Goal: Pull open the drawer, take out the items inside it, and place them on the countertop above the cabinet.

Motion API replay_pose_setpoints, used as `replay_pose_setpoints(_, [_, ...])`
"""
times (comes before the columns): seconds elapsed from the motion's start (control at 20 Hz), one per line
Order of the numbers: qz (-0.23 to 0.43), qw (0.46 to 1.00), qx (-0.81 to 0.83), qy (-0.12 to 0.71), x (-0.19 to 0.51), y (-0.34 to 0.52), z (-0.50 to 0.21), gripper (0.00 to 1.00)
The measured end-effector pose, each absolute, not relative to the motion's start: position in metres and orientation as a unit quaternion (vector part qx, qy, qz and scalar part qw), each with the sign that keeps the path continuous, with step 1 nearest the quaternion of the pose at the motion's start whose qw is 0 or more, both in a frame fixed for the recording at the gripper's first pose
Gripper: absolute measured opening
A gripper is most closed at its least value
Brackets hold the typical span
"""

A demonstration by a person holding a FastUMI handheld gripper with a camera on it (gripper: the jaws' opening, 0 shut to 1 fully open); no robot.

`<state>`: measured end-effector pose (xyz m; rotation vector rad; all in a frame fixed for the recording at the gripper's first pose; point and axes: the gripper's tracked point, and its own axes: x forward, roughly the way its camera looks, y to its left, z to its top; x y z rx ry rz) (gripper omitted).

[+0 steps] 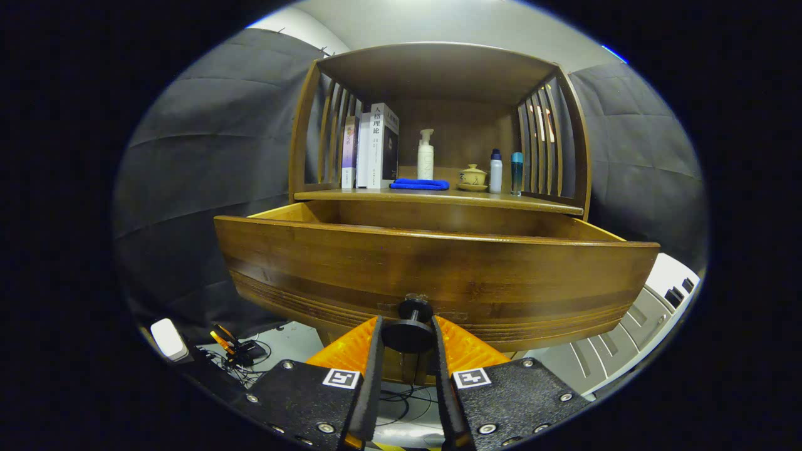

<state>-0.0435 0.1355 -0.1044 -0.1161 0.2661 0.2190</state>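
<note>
Between the fingers of the gripper (407, 335), clamped from both sides, sits the round dark knob (408, 332) of the pulled-out, smooth-grained wooden drawer (432, 275); beyond, upright books (373, 147), a folded blue cloth (419, 184) and slim bottles (426, 155) line the countertop (451, 199).

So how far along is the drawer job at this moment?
Done: the drawer is pulled well out from under the countertop. In hand: the gripper is shut on the drawer knob, both fingers pressing it. Left: taking the items out and placing them on the countertop; the drawer front hides what is inside.
</note>
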Motion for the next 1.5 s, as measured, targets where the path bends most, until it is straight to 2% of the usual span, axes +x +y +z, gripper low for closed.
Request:
replay_pose_setpoints(0.25, [0.122, 0.982, -0.082, 0.118, -0.047, 0.139, -0.103, 0.42])
replay_pose_setpoints(0.4, [0.143, 0.978, -0.108, 0.106, -0.051, 0.138, -0.098, 0.49])
replay_pose_setpoints(0.7, [0.161, 0.979, -0.088, 0.086, -0.059, 0.129, -0.066, 0.82])
replay_pose_setpoints(0.85, [0.171, 0.981, -0.05, 0.072, -0.056, 0.134, -0.035, 0.93])
replay_pose_setpoints(1.25, [0.199, 0.974, -0.026, 0.106, -0.008, 0.139, 0.02, 0.94])
replay_pose_setpoints(1.5, [0.193, 0.955, -0.029, 0.226, 0.024, 0.131, 0.009, 0.94])
